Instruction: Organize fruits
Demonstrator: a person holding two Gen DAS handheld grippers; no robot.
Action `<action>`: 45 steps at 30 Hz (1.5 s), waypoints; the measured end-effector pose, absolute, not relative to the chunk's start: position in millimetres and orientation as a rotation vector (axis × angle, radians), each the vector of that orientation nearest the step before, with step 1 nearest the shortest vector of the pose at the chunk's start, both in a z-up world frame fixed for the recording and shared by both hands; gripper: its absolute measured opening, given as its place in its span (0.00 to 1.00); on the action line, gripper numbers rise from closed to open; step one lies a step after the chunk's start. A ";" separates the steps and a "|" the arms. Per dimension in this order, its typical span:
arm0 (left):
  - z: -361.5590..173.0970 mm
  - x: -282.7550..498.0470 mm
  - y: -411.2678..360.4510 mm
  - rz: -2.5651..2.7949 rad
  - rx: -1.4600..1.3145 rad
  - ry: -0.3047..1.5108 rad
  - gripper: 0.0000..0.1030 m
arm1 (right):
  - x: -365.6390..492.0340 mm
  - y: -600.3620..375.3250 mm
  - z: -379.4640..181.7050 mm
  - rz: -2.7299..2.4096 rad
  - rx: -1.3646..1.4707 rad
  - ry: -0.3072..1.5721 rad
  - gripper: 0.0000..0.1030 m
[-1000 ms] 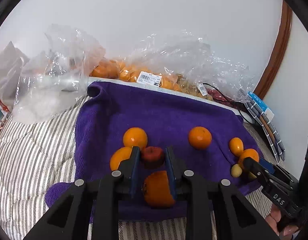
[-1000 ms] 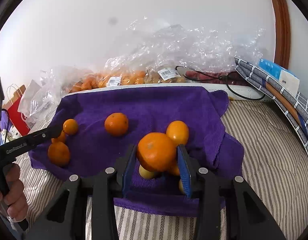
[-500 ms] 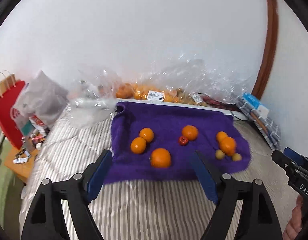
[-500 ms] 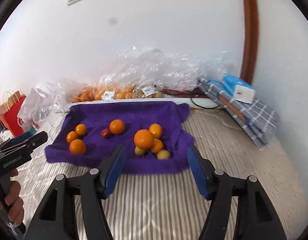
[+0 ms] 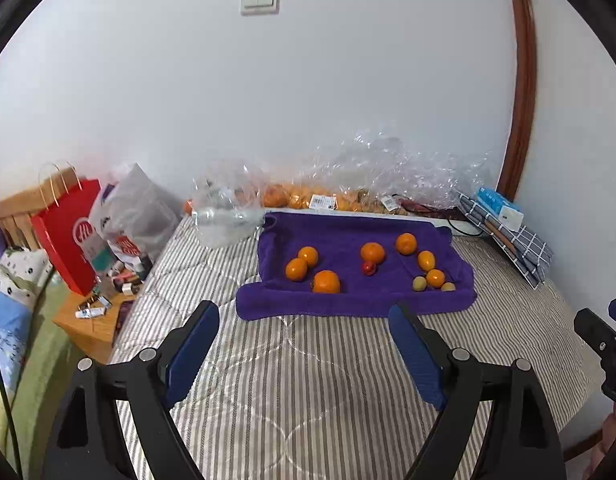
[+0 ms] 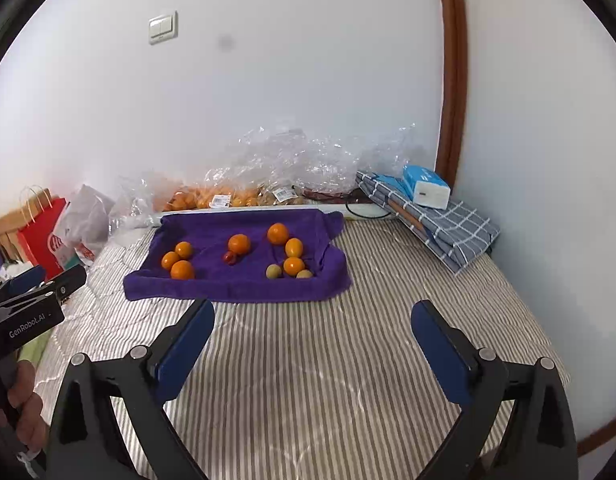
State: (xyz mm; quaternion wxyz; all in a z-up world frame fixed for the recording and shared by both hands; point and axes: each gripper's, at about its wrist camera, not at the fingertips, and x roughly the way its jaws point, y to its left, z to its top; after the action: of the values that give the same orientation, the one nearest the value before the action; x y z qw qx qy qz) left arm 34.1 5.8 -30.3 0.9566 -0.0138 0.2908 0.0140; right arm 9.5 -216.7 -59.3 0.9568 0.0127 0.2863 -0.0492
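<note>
A purple towel (image 5: 348,300) (image 6: 236,288) lies on the striped bed. On it, three oranges sit at the left, the nearest one (image 5: 326,282) (image 6: 182,270) largest. An orange (image 5: 373,253) (image 6: 239,244) and a small red fruit (image 5: 368,267) (image 6: 229,257) sit in the middle. More oranges (image 5: 426,261) (image 6: 293,266) and small yellow-green fruits (image 5: 419,283) (image 6: 273,271) sit at the right. My left gripper (image 5: 304,336) is open and empty, well back from the towel. My right gripper (image 6: 312,332) is open and empty, also back over the bed.
Clear plastic bags of oranges (image 5: 308,200) (image 6: 212,200) line the wall behind the towel. A folded checked cloth with a blue box (image 6: 428,188) lies at the right. A red paper bag (image 5: 68,236) and a cluttered wooden stand (image 5: 96,312) are left of the bed.
Both grippers let go of their oranges, opened wide and pulled far back from the towel. The fruits now lie small and distant on the towel.
</note>
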 end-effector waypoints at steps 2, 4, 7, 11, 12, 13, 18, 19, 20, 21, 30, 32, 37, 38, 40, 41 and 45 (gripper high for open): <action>-27.6 30.5 1.7 0.024 -0.016 0.589 0.84 | 2.7 -220.2 -58.1 -0.111 0.031 0.577 0.95; -26.1 29.7 -1.4 0.027 -0.006 0.590 0.84 | -2.5 -222.9 -57.2 -0.117 0.037 0.581 0.95; -23.2 26.2 -5.1 0.024 0.000 0.582 0.84 | -6.6 -227.1 -57.3 -0.129 0.044 0.587 0.95; -21.3 24.5 -8.7 0.022 0.005 0.579 0.84 | -9.9 -230.4 -57.5 -0.138 0.052 0.591 0.95; -20.9 24.2 -9.4 0.021 0.007 0.578 0.84 | -10.9 -231.3 -57.4 -0.139 0.054 0.591 0.95; -20.5 23.7 -10.1 0.022 0.009 0.578 0.84 | -11.1 -232.0 -57.0 -0.142 0.054 0.589 0.95; -19.3 22.8 -11.9 0.023 0.017 0.577 0.84 | -11.7 -234.5 -56.3 -0.150 0.060 0.588 0.95; -19.0 22.4 -12.1 0.023 0.019 0.577 0.84 | -12.2 -235.1 -56.3 -0.151 0.061 0.589 0.95; -18.6 22.1 -12.0 0.024 0.020 0.575 0.84 | -12.3 -235.3 -56.3 -0.151 0.062 0.590 0.95; -18.4 21.7 -11.9 0.025 0.020 0.574 0.84 | -12.4 -235.4 -56.1 -0.149 0.063 0.589 0.95; -16.6 20.1 -12.0 0.021 0.025 0.566 0.84 | -13.8 -236.3 -55.9 -0.155 0.072 0.586 0.95; -16.5 19.9 -11.6 0.023 0.026 0.565 0.84 | -13.5 -236.2 -56.1 -0.155 0.073 0.587 0.95; -16.6 19.4 -10.7 0.025 0.022 0.565 0.84 | -13.1 -235.3 -56.9 -0.152 0.075 0.590 0.95; -16.7 19.6 -10.4 0.022 0.022 0.565 0.84 | -13.2 -235.0 -57.2 -0.152 0.075 0.590 0.95; -17.1 19.2 -10.5 0.023 0.022 0.565 0.84 | -13.7 -234.4 -58.0 -0.153 0.078 0.588 0.95; -17.1 19.3 -10.2 0.021 0.021 0.565 0.84 | -13.5 -234.5 -58.3 -0.153 0.079 0.588 0.95; -17.3 19.2 -10.1 0.019 0.024 0.566 0.84 | -14.2 -234.2 -57.9 -0.151 0.080 0.588 0.95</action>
State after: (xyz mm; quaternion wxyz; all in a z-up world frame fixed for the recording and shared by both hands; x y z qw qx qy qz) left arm 19.2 -10.1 -17.3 0.9601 0.0118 0.2794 0.0092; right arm -14.2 -234.2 -57.9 0.9535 0.0395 0.2894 -0.0744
